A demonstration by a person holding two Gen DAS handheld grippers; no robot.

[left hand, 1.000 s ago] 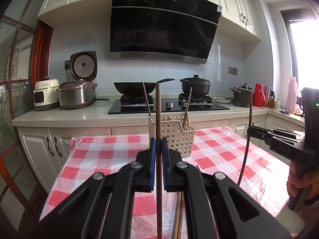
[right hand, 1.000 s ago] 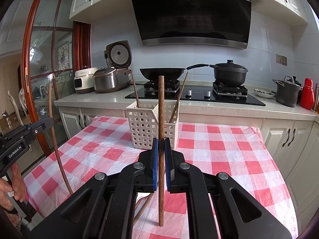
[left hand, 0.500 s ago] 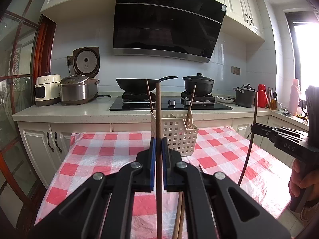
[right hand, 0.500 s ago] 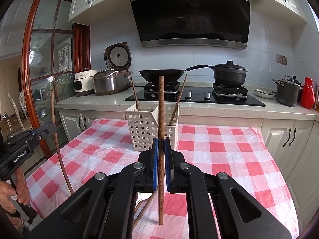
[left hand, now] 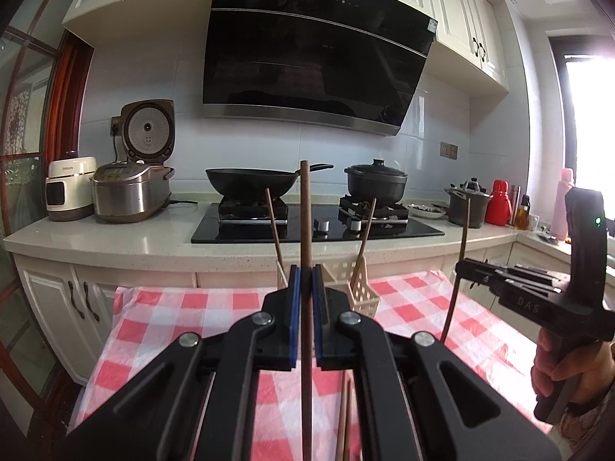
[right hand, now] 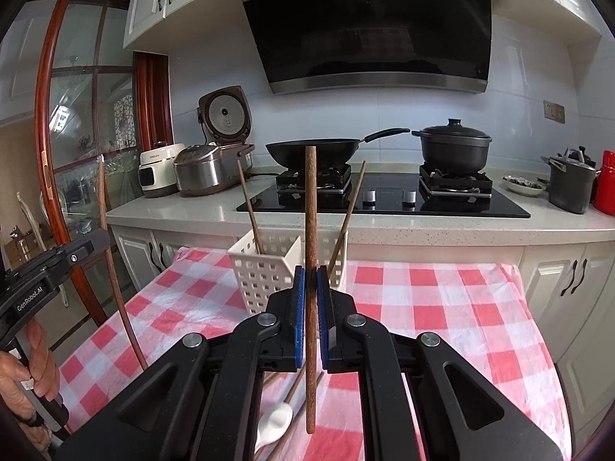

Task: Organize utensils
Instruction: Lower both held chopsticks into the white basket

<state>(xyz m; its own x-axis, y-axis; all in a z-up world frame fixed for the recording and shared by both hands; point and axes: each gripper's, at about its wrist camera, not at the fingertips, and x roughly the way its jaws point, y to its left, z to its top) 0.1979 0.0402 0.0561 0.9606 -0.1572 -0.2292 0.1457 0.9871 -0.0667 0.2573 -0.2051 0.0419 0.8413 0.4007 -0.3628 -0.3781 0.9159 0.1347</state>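
Observation:
My left gripper [left hand: 304, 280] is shut on a brown wooden chopstick [left hand: 305, 230] held upright above the checked table. My right gripper [right hand: 311, 280] is shut on a second upright wooden chopstick [right hand: 310, 207]. A white perforated utensil basket [right hand: 265, 269] stands on the far part of the table with two chopsticks [right hand: 250, 207] leaning in it; it also shows in the left wrist view [left hand: 361, 288], partly hidden behind my fingers. More chopsticks [right hand: 294, 388] and a white spoon [right hand: 275, 422] lie on the cloth below my right gripper.
The table has a red and white checked cloth [right hand: 442, 307]. Behind it runs a counter with a hob [right hand: 384, 199], a black wok [right hand: 311, 150], a black pot [right hand: 453, 146] and rice cookers [right hand: 207, 169]. Cabinets stand below.
Both grippers have risen and moved closer to the basket, each still holding its chopstick upright. The basket now sits lower and nearer in both views.

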